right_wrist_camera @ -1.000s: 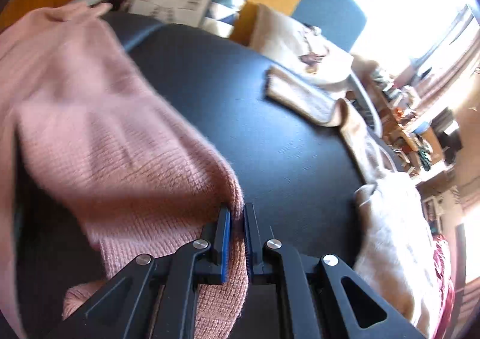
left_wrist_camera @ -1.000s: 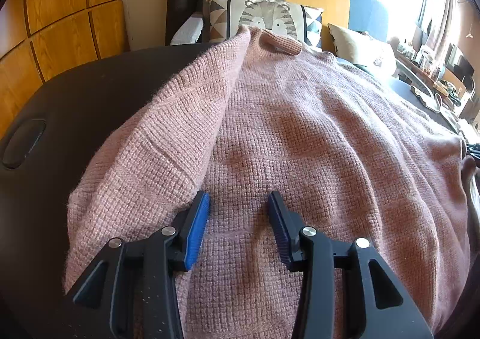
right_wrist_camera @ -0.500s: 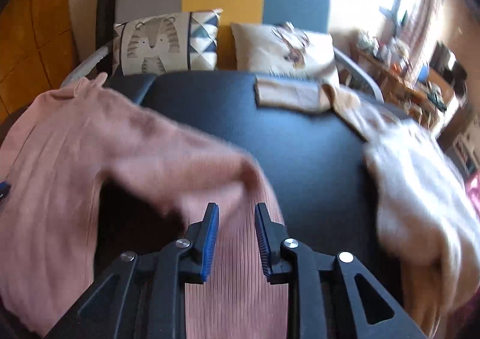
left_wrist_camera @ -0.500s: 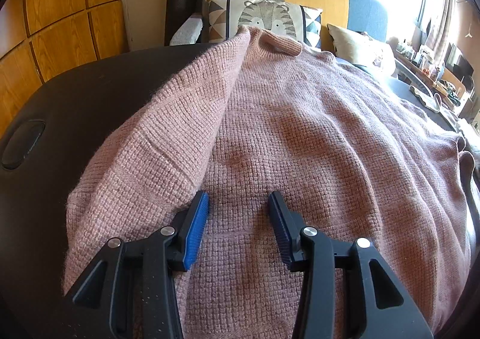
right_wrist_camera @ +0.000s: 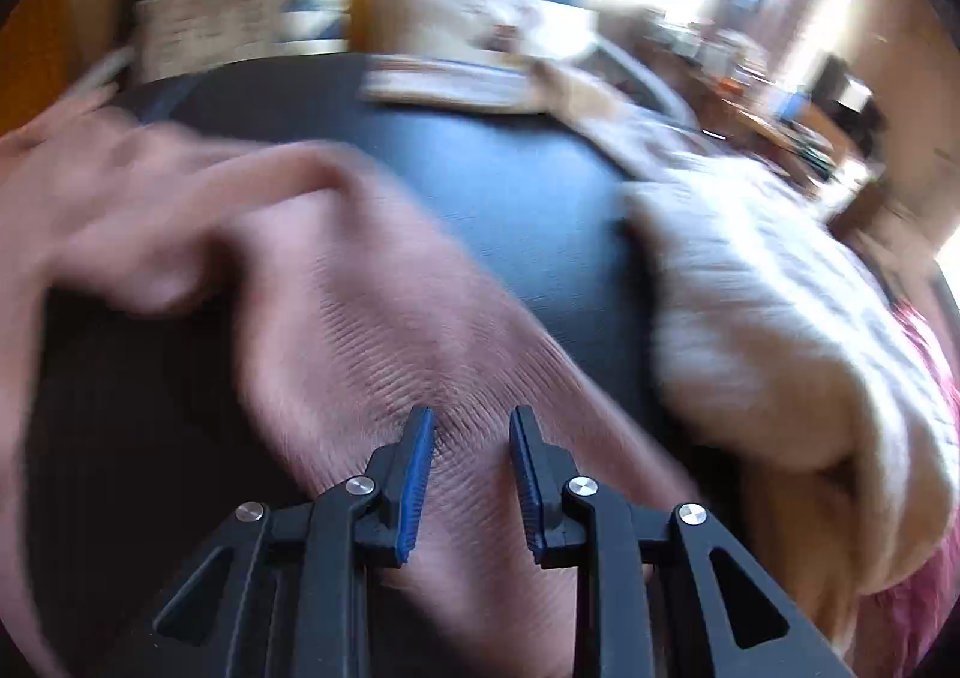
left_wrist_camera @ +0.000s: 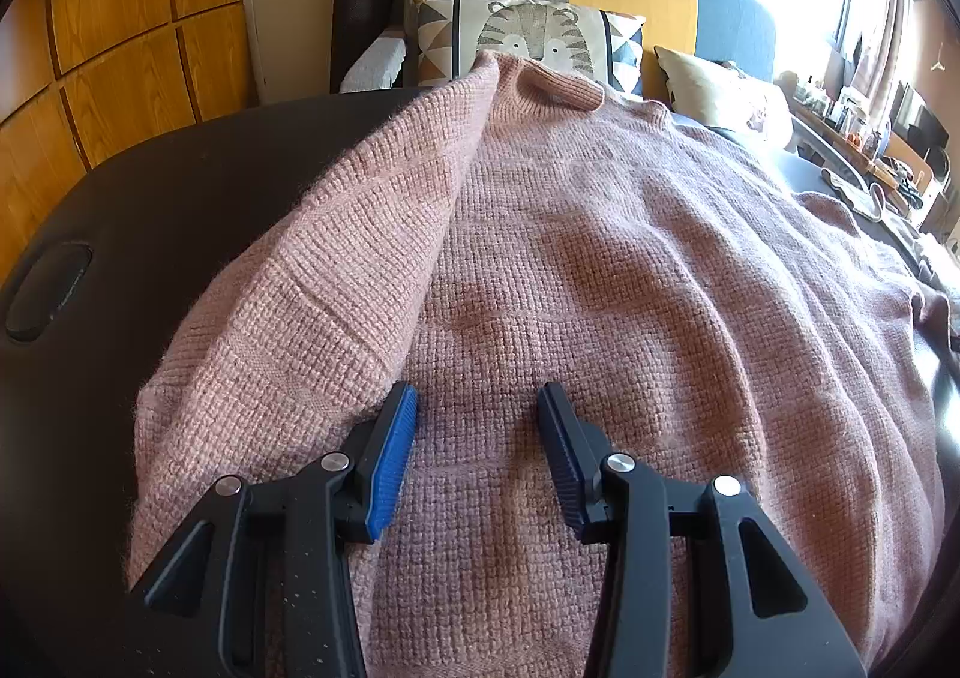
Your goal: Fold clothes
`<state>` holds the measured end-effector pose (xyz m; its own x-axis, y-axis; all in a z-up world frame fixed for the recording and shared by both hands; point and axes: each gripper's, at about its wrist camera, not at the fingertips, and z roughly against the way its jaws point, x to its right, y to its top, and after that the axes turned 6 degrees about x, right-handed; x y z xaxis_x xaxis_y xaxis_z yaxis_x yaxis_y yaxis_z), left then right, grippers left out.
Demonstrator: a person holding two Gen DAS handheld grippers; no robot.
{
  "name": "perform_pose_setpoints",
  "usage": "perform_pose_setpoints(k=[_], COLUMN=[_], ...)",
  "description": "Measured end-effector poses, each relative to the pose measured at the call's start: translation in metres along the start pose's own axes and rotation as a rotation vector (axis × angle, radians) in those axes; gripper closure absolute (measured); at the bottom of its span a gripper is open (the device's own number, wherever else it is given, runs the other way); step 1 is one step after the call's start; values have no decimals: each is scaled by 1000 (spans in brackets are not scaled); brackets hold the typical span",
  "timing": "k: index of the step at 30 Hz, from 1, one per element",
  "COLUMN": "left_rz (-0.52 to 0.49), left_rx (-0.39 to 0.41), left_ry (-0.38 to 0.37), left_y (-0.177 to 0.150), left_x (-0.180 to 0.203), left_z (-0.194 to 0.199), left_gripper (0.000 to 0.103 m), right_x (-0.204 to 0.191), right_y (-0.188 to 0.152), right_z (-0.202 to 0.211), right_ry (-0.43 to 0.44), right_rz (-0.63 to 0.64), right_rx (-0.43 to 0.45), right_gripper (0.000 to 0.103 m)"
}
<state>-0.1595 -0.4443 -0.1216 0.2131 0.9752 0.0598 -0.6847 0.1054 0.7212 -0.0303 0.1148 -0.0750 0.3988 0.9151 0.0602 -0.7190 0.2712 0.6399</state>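
Note:
A pink knitted sweater (left_wrist_camera: 600, 270) lies spread on the black table (left_wrist_camera: 180, 210), collar at the far end, its left sleeve folded in over the body. My left gripper (left_wrist_camera: 477, 408) hovers open just over the sweater's lower part, nothing between its fingers. In the blurred right wrist view, the sweater's right sleeve (right_wrist_camera: 384, 318) stretches across the table towards the camera. My right gripper (right_wrist_camera: 471, 426) is open above the sleeve's ribbed cuff end, with the fabric lying under the gap.
A cream garment (right_wrist_camera: 768, 318) and something pink-red (right_wrist_camera: 924, 570) are heaped at the table's right side. A folded beige cloth (right_wrist_camera: 444, 84) lies at the far edge. Beyond the table a sofa holds a tiger cushion (left_wrist_camera: 534, 42). A wooden wall (left_wrist_camera: 108, 18) stands at left.
My right gripper has let go of the sleeve it held a second ago and opened wider; the sleeve now lies on the table. The left gripper has barely moved.

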Motion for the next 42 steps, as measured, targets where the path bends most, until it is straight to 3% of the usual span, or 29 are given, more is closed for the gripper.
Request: perform_pose_setpoints(k=[4,20,24,29,32,36,42], left_rz=[-7,11,44,82,118,133,67], left_rx=[2,-14,-47,25,39,-8,-51], left_ry=[6,-19,-76,-79,-85,-90,-89], left_y=[-1,2,11,12,-6,-41,-88], left_x=[1,0,-8,-41,-71,-91,-83], left_z=[0,2,12,60,91,113,129], left_gripper=[57,57,57,57,57,57,57], right_x=[1,-305,-309,-302,-298,-296,-298], right_y=[17,-30,-38,-38,-34,-32,-34], right_z=[-2,21,29,21,16,14,15], right_ry=[-23,463,415,412,429,445,429], right_rz=[-97,492,531,531,518,502,515], right_rx=[38,139,177,193,188,185,195], right_gripper=[78,78,78,77,76,76,75])
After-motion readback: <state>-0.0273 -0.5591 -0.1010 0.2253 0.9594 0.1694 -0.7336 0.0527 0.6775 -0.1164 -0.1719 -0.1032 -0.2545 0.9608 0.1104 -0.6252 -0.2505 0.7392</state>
